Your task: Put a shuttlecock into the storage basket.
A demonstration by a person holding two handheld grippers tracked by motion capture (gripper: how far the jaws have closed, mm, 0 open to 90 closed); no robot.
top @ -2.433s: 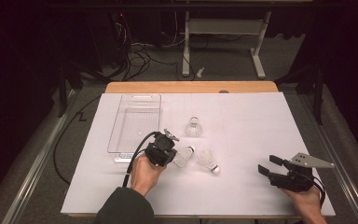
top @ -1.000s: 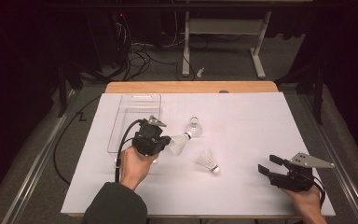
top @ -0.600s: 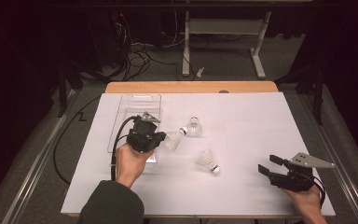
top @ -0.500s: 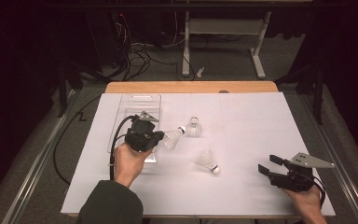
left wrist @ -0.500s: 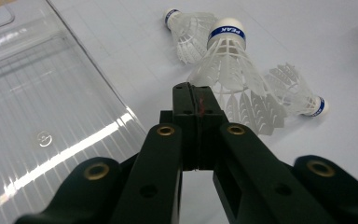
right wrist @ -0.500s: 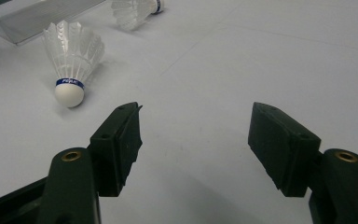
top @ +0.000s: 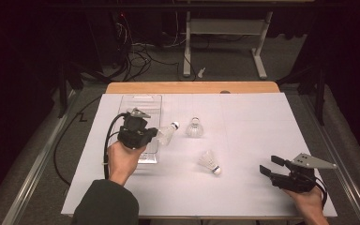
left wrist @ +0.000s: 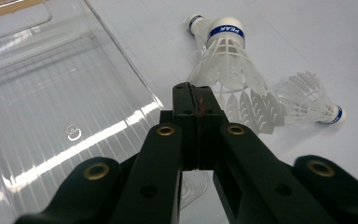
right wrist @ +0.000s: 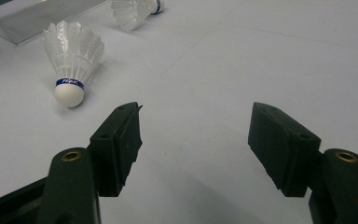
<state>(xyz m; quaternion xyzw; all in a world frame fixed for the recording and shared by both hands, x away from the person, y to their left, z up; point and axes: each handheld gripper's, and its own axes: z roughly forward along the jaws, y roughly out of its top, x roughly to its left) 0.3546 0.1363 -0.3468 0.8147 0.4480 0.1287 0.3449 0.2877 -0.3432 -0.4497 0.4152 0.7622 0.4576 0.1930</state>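
Left tongs [top: 151,136] clamped on the feather skirt of a shuttlecock [top: 167,134], jaws pressed together on the skirt rim in the left gripper view [left wrist: 198,122]. Held shuttlecock [left wrist: 230,79] sits raised over the right rim of the clear tray [top: 143,105], near the counter's [top: 243,119] far-left corner. Its long axis runs away from the tongs toward the counter's right edge, cork end pointing out and slightly up, skirt end in the jaws. Tray [left wrist: 51,107] lies just to the left of the tongs, open and empty, so the drop looks like a short swing left, toward the counter's left edge; cork would need to clear the tray wall first. Left hand is plainly the nearer one for this.

Right tongs [top: 275,169] wide open, gripping nothing, resting low by the counter's near-right corner, well apart from the tray [right wrist: 196,154].

Nearest loose shuttlecock [top: 210,162] lies on its side mid-counter, cork toward the near edge [right wrist: 72,58], between the two hands, somewhat closer to the right tongs.

Farther, a third shuttlecock [top: 194,128] stands on its skirt, cork up, just beside the held one's cork.
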